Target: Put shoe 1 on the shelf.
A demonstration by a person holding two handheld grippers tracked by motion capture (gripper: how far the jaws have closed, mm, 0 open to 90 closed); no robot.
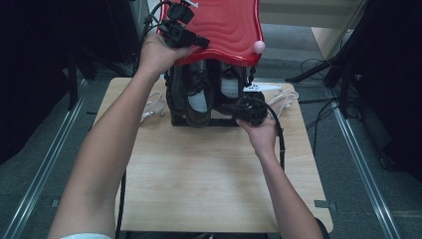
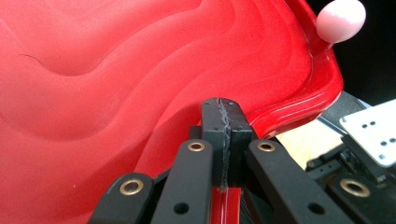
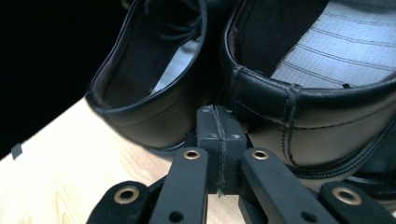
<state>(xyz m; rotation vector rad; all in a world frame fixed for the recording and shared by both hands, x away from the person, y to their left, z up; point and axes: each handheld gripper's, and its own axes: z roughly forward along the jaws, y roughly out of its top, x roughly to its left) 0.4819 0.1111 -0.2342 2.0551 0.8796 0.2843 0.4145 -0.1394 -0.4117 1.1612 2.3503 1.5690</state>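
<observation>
Left gripper view: your left gripper [image 2: 223, 122] pinches the red lid [image 2: 140, 70]; your right gripper [image 3: 218, 135], fingers pressed together, hides the 2 shoes' [image 3: 299, 107] heels.

A lab or test room set up for recording is suggested rather than a home. A small wooden table [image 1: 209, 174] is placed alone on grey carpet [image 1: 348, 199], with metal floor rails [image 1: 45, 169] run along both sides. Dark stands [image 1: 343, 69] and loose cables [image 1: 311, 64] are seen on the floor behind, and black screens or curtains [image 1: 35, 74] close in the edges.
</observation>
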